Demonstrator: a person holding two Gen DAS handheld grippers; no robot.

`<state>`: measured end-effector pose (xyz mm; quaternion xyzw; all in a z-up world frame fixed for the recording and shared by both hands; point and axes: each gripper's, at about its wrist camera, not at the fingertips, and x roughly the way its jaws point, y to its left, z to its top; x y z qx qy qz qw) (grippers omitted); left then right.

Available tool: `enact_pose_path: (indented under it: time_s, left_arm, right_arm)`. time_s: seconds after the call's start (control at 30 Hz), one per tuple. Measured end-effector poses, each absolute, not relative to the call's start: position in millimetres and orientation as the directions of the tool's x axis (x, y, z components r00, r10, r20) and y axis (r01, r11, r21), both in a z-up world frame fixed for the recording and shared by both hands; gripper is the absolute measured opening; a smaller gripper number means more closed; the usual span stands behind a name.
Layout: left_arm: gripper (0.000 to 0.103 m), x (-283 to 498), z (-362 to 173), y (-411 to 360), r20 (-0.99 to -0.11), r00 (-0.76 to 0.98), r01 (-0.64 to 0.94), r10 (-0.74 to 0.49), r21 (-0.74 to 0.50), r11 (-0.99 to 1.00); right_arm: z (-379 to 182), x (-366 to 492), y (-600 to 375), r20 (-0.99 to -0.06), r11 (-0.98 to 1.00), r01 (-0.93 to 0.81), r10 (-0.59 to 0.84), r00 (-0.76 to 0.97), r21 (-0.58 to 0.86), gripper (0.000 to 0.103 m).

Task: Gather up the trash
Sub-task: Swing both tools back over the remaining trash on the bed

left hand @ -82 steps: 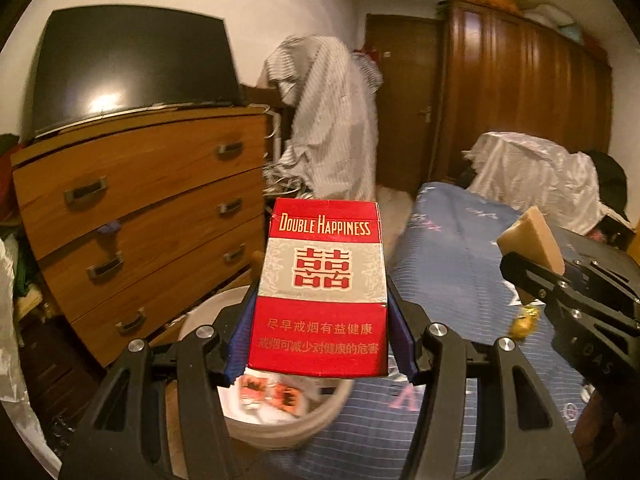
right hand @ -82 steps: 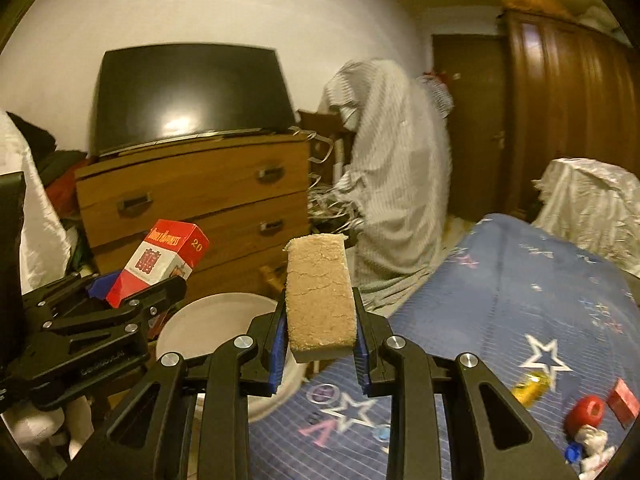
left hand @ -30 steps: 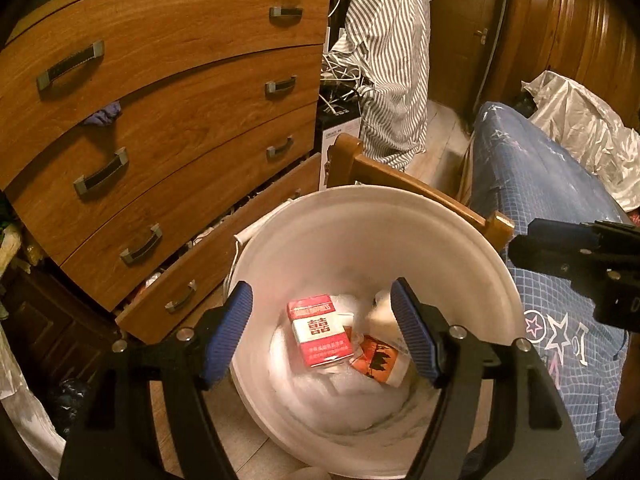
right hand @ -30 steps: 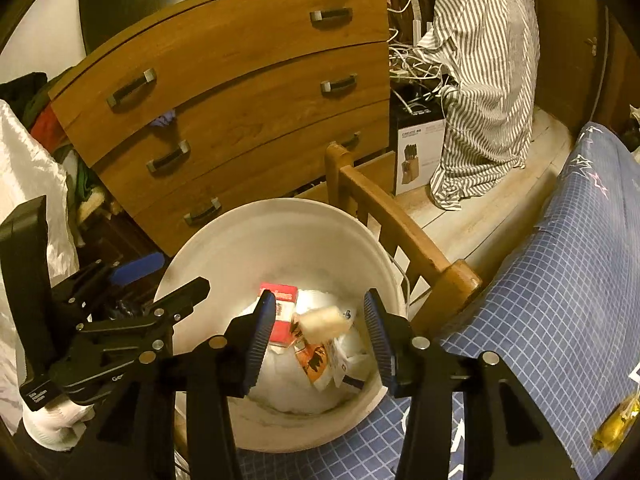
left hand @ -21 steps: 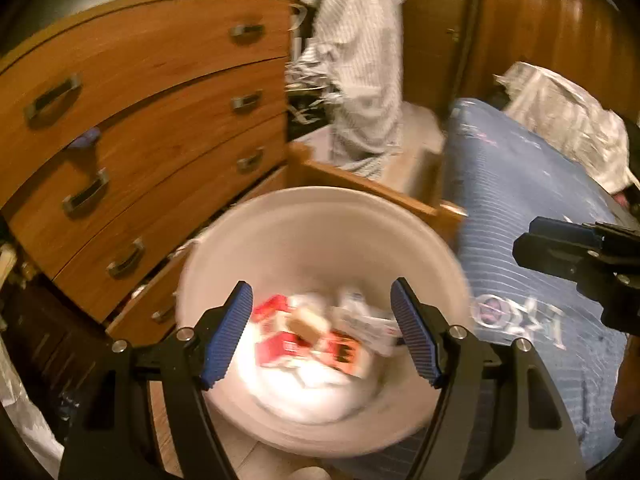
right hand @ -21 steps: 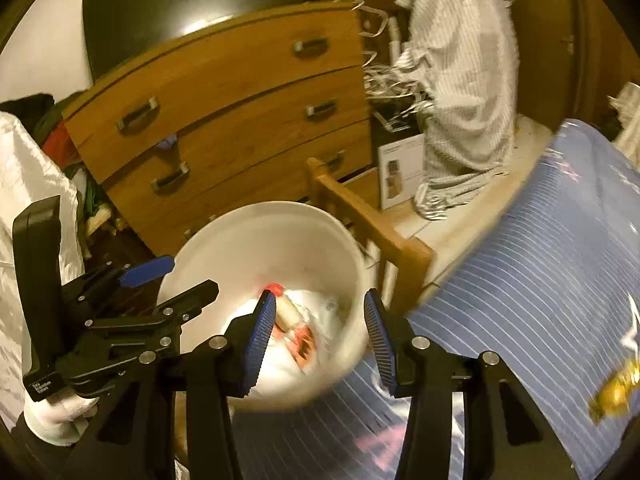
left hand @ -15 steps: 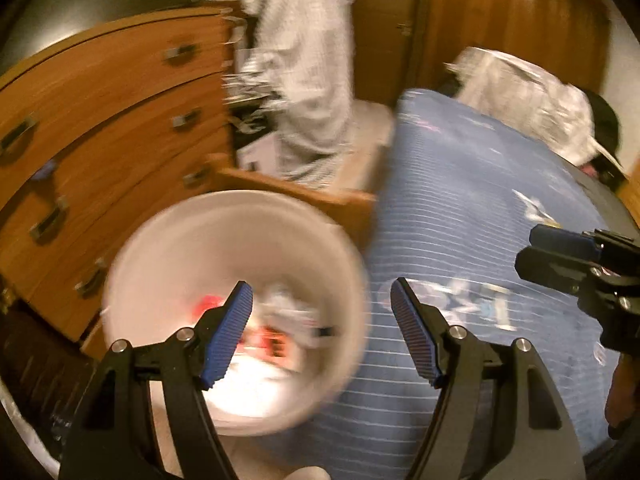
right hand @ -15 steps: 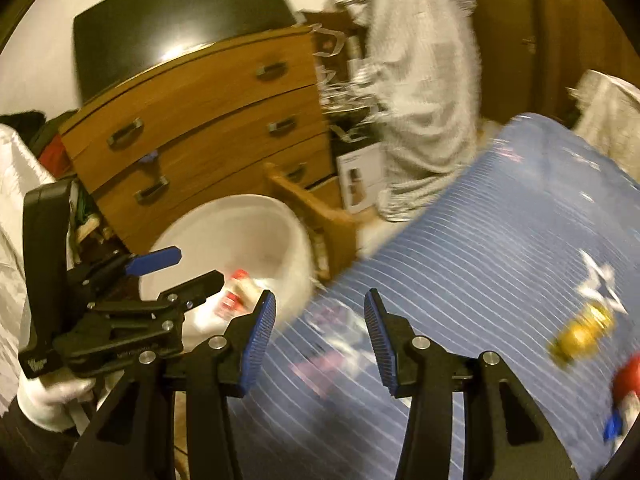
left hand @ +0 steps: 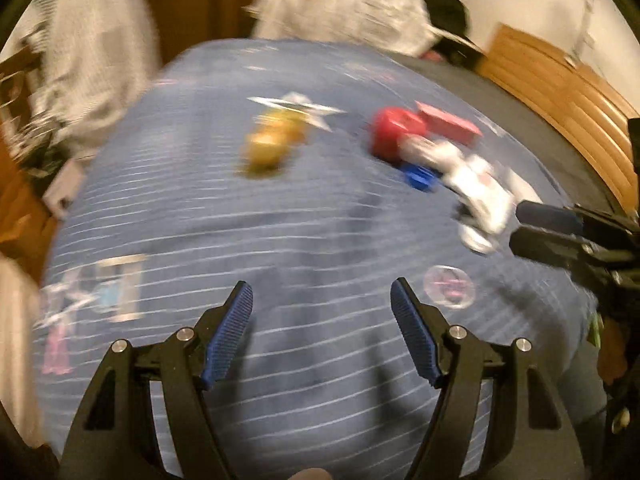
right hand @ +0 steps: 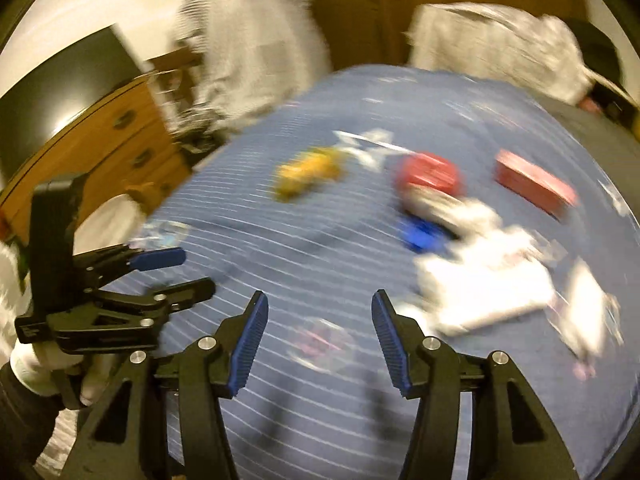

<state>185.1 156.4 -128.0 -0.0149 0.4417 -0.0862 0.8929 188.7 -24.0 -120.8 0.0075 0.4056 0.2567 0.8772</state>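
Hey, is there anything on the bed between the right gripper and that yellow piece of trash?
Nothing visible. The right gripper is open and empty, and only bare blue bedspread lies between it and the yellow trash. The picture is blurred, so small clutter could escape notice.

Both grippers now face the blue bedspread (left hand: 320,220) instead of the white bin. Left gripper (left hand: 322,332) and right gripper (right hand: 316,340) are empty; right jaws have just been opening. Yellow wrapper (left hand: 272,144), red items, white litter now ahead.
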Motion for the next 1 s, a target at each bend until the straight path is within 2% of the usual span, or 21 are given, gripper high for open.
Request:
enact_pose_path:
  time_s: [0.2, 0.4, 0.47, 0.63, 0.9, 1.0]
  left_arm:
    - [0.068, 207, -158, 59, -0.817, 0.510, 0.327, -0.271, -0.108, 0.939]
    - [0.068, 235, -172, 10, -0.828, 0.495, 0.353, -0.262, -0.084, 0.932]
    - [0.066, 240, -172, 4, -0.831, 0.493, 0.353, -0.258, -0.080, 0.932]
    - [0.038, 245, -170, 9, -0.834, 0.494, 0.324, -0.245, -0.085, 0.942]
    - [0.038, 242, -167, 33, -0.834, 0.509, 0.265, -0.216, -0.087, 0.960]
    - [0.038, 234, -167, 38, -0.834, 0.506, 0.268, -0.220, -0.090, 0.959]
  right_arm:
    - [-151, 180, -134, -0.708, 0.914, -0.311, 0.399, 0.583, 0.259, 0.056]
    - [-167, 179, -178, -0.704, 0.924, -0.251, 0.382, 0.599, 0.288, 0.058]
    - [-173, 181, -187, -0.704, 0.923, -0.244, 0.384, 0.597, 0.296, 0.058]
    - [-172, 190, -191, -0.705, 0.929, -0.223, 0.370, 0.605, 0.296, 0.058]
    - [-185, 228, -217, -0.746, 0.957, -0.080, 0.268, 0.609, 0.279, 0.058]
    - [-189, 250, -220, -0.753, 0.954, -0.045, 0.263, 0.603, 0.298, 0.069]
